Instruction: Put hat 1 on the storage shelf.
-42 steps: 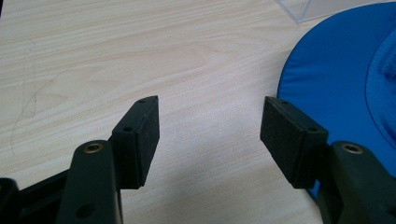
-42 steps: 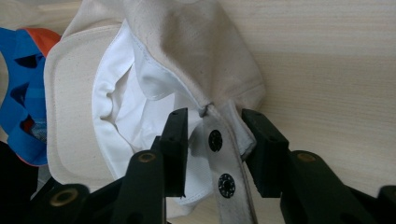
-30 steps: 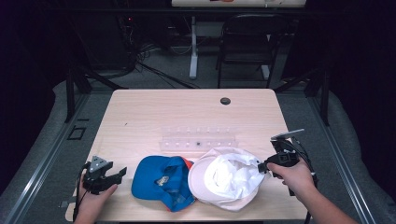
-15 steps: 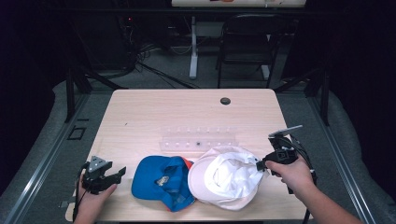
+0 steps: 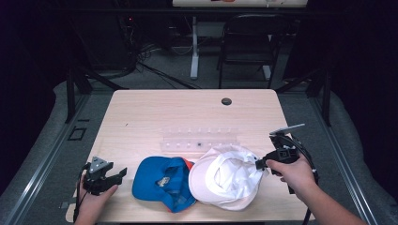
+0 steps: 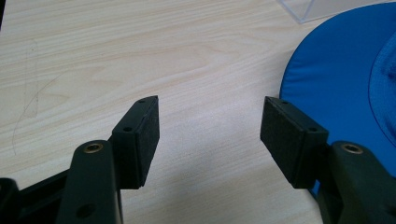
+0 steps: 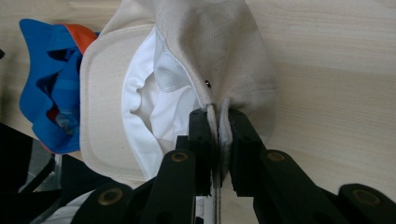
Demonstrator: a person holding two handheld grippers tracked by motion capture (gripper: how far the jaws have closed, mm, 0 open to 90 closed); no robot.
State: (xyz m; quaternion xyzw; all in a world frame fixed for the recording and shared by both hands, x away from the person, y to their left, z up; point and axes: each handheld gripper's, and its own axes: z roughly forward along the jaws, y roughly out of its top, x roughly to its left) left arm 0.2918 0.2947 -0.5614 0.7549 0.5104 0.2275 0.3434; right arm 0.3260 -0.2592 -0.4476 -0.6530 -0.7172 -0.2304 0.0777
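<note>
Left gripper (image 5: 114,176) released, idle at table's (image 5: 141,117) near-left | blue cap (image 5: 162,183) at its 3 o'clock, just beside | white cap (image 5: 225,178) overlaps blue cap's right edge | right gripper (image 5: 259,164) nearer, clenched on white cap's 3 o'clock rim.

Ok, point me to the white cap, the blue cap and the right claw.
white cap (image 5: 230,180), high view, on its inner lining
blue cap (image 5: 152,180), high view, on its brim
right claw (image 7: 218,140), right gripper view, between its pads, clamped on the white cap's edge
</note>
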